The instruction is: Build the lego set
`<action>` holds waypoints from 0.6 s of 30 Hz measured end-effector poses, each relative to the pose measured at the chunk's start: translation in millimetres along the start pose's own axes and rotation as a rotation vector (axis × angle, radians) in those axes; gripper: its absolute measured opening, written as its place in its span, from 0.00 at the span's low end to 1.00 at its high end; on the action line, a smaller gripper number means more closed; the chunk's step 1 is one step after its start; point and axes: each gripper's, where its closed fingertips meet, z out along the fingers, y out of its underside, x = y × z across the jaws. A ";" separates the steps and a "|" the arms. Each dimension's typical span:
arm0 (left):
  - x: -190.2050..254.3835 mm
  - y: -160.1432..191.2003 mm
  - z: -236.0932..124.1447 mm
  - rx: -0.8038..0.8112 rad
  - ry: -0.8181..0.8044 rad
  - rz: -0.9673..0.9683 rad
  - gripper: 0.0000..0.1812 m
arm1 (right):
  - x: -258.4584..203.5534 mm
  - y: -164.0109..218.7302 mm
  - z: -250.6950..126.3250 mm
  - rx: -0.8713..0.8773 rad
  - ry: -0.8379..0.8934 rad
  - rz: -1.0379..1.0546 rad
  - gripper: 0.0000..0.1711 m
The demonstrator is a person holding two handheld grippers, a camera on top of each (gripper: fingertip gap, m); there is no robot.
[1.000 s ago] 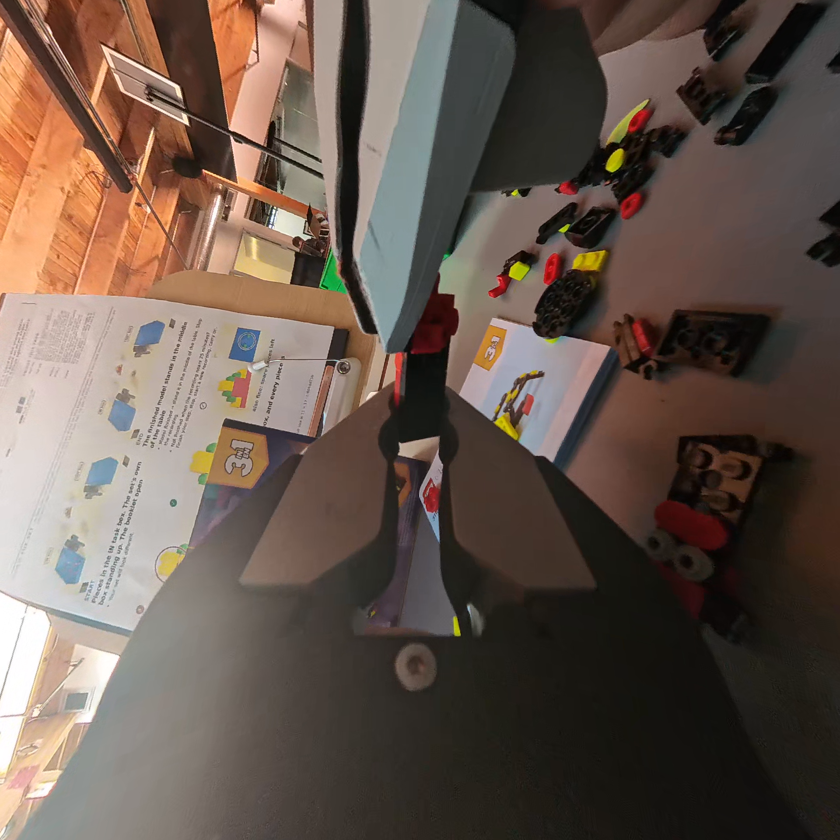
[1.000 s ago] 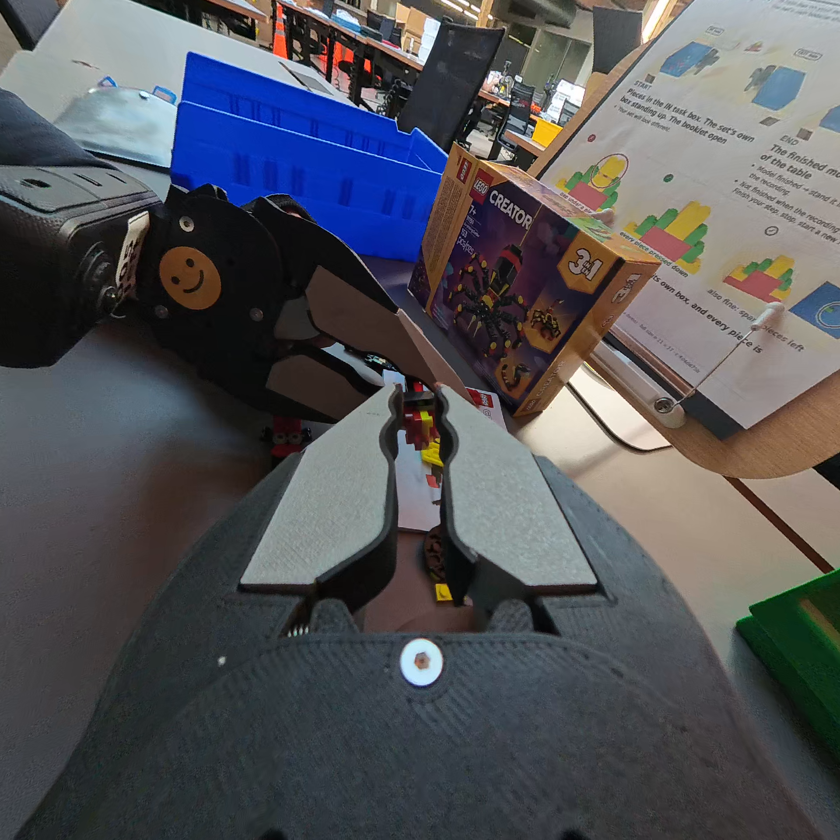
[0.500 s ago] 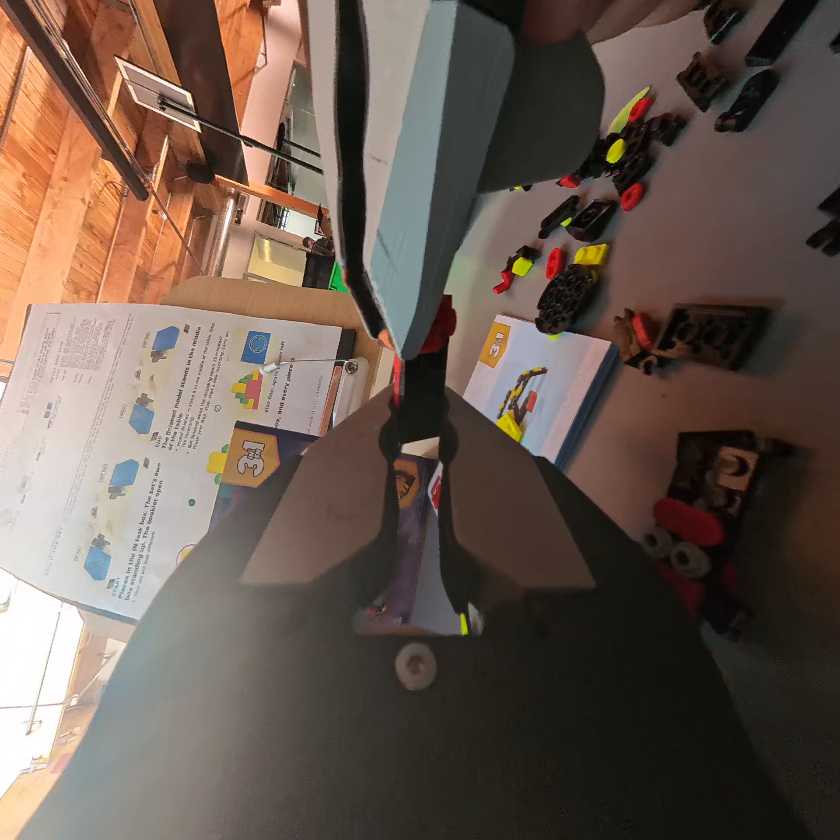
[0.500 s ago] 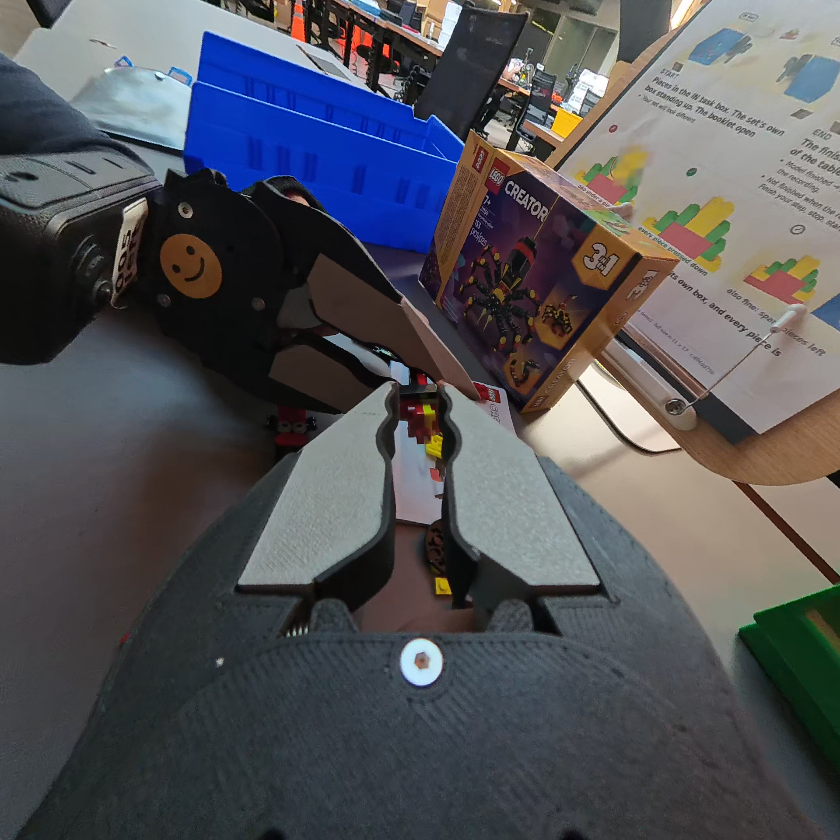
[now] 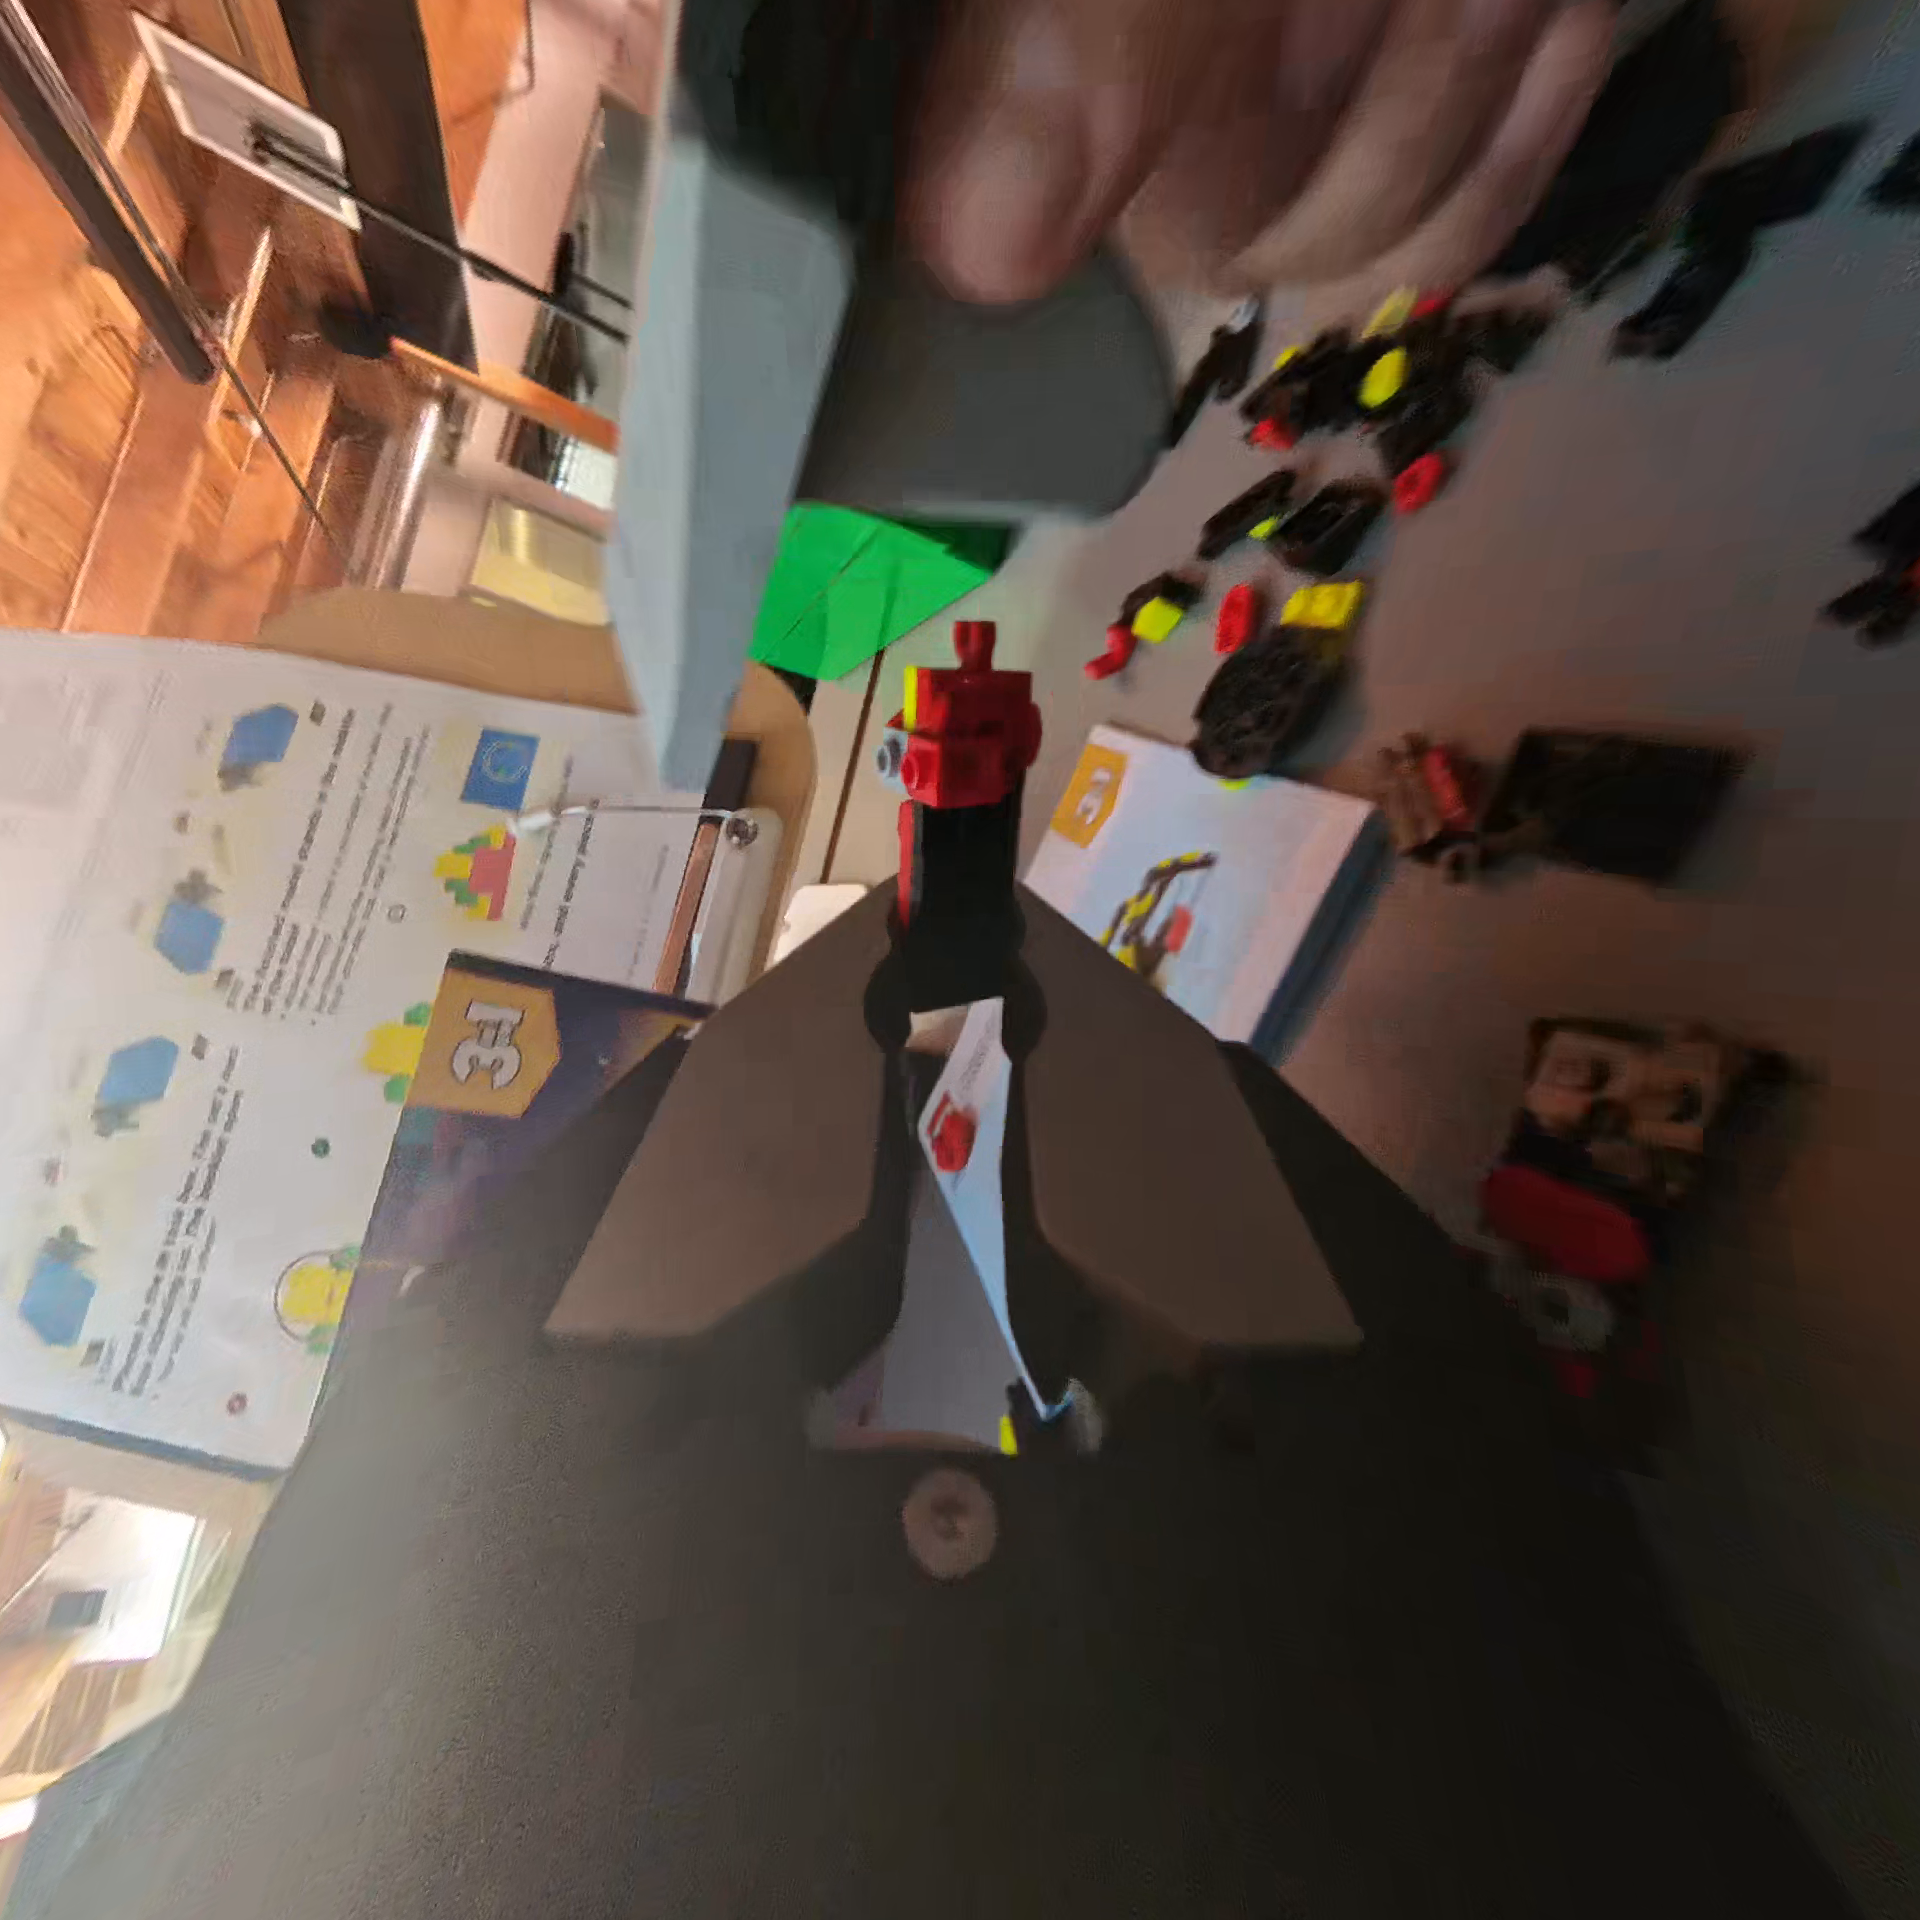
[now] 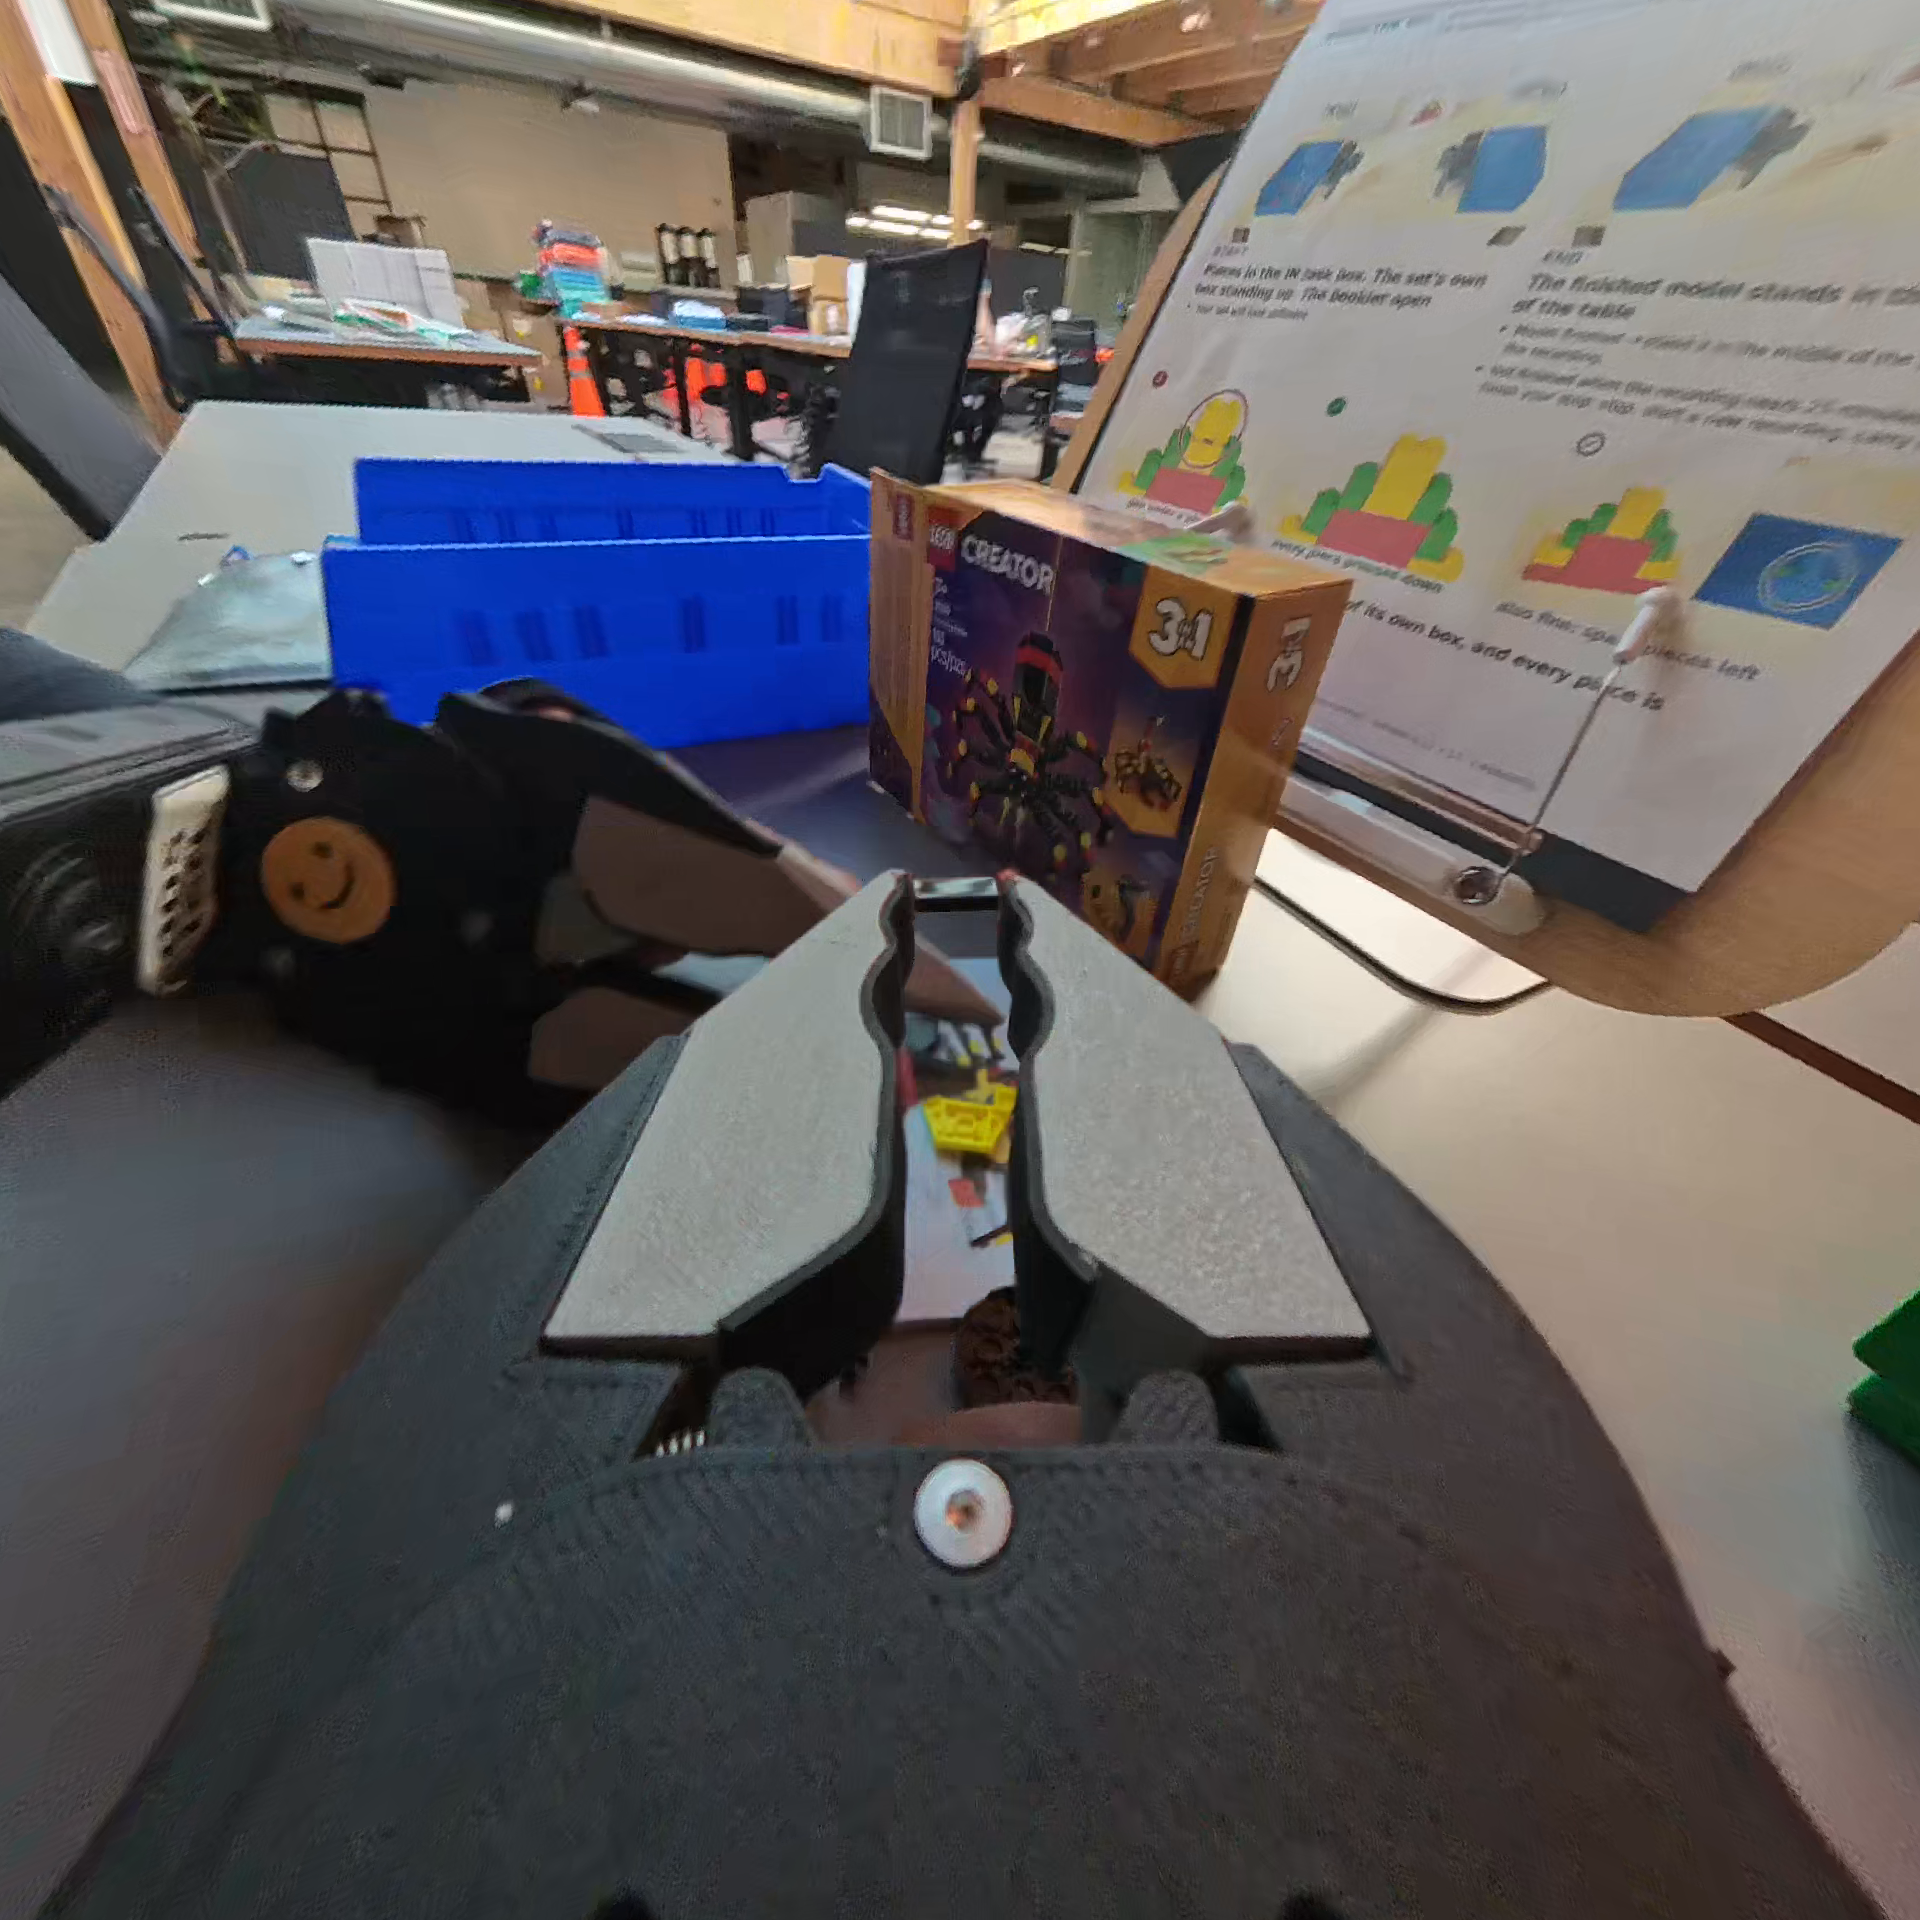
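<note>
The box standing on the table carries a brand logo and a white product name across its purple front, small print below, and a yellow badge with large pale characters on the front and again on its side. Behind it, a white sheet clipped to a wooden stand holds headings and several lines of black print among coloured brick pictures; motion blur makes most of it hard to read. The booklet lying on the table shows a yellow badge at its corner. The left gripper bears an orange smiley disc and beside it a white sticker, possibly printed.
</note>
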 end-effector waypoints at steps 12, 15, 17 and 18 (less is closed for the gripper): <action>11.7 17.7 8.9 -0.048 0.052 0.025 0.06 | 8.6 85.7 -59.2 -0.507 -0.215 -0.184 0.24; 11.0 17.6 7.0 -0.039 0.045 0.036 0.06 | 11.4 88.1 -60.9 -0.490 -0.197 -0.195 0.25; 11.7 17.6 5.8 -0.030 0.051 0.035 0.06 | 16.4 77.5 -62.0 -0.415 -0.172 -0.178 0.25; 13.3 17.6 5.4 -0.025 0.061 0.034 0.06 | 21.1 72.9 -63.6 -0.378 -0.148 -0.172 0.24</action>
